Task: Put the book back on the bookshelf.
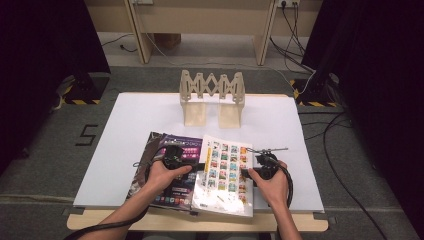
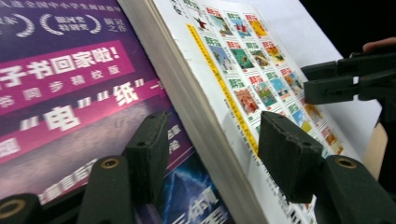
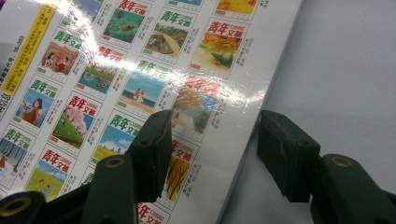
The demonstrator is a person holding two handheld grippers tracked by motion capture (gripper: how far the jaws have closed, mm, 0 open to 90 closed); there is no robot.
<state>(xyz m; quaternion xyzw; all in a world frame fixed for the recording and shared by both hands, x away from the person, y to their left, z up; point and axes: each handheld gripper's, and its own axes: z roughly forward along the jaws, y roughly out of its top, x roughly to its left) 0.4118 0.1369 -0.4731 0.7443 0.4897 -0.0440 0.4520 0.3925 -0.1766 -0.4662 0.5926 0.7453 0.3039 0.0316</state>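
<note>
While the high view shows a wooden rack (image 1: 212, 98) standing clear at upper centre of the white board (image 1: 125, 130), the left gripper (image 2: 212, 154) view shows its wide jaws straddling the white magazine (image 1: 223, 175)'s spine edge over the purple magazine (image 2: 70, 93), on which "电" and "纸" are readable. At lower centre the right gripper (image 3: 212, 154), jaws spread wide, straddles that magazine's other edge, its covers reading "青年文摘".

Glossy paper magazine (image 3: 140, 84); matt white table (image 1: 280, 125); seemingly wooden rack (image 1: 212, 97).

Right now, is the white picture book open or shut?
Shut. The white picture book lies flat with its cover of little pictures facing up, its closed page edge showing beside the purple magazine underneath.
</note>
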